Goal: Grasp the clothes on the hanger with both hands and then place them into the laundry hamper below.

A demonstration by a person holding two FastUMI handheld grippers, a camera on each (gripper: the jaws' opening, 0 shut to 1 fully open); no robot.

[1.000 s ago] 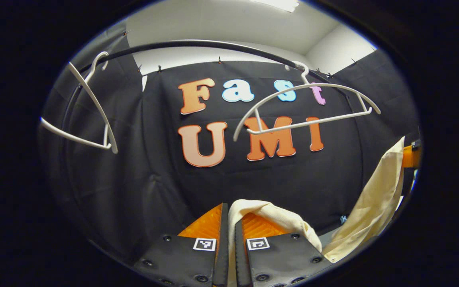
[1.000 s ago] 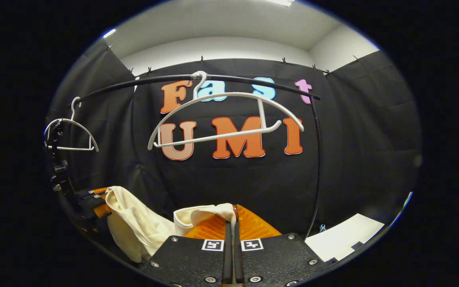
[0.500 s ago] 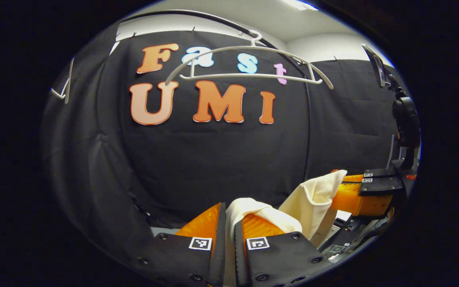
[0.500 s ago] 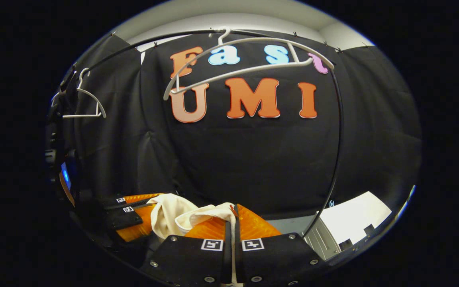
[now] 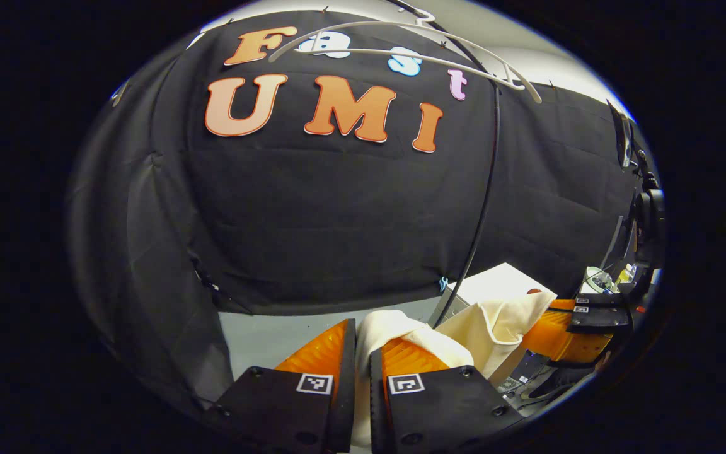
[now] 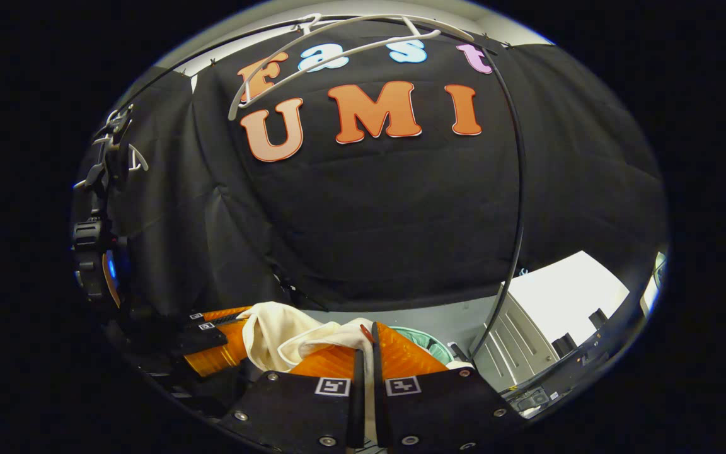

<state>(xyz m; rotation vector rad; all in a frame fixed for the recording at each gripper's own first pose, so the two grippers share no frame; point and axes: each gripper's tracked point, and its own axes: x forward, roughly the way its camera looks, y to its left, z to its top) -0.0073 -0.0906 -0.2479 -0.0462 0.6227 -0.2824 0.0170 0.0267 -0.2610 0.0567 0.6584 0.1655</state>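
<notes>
Down between the fingers of the left gripper (image 5: pixel 362 353), a fold of soft cream cloth (image 5: pixel 394 331) is pinched, the ribbed pads closed tight on it with barely a slit between them. From there the cloth runs off to the right of those fingers, to the other gripper, seen farther off in the left gripper view. The right gripper (image 6: pixel 366 353) is likewise clamped on the cloth (image 6: pixel 338 333), which bunches in loose wrinkles to the left of its fingers. Just beyond its right finger lies a bit of pale green fabric (image 6: pixel 423 337), and farther right a white slatted hamper (image 6: pixel 527 321). Above both pairs of fingers a thin white plastic hanger (image 6: pixel 338 53) hangs bare on a curved black rail (image 6: pixel 517 189).
</notes>
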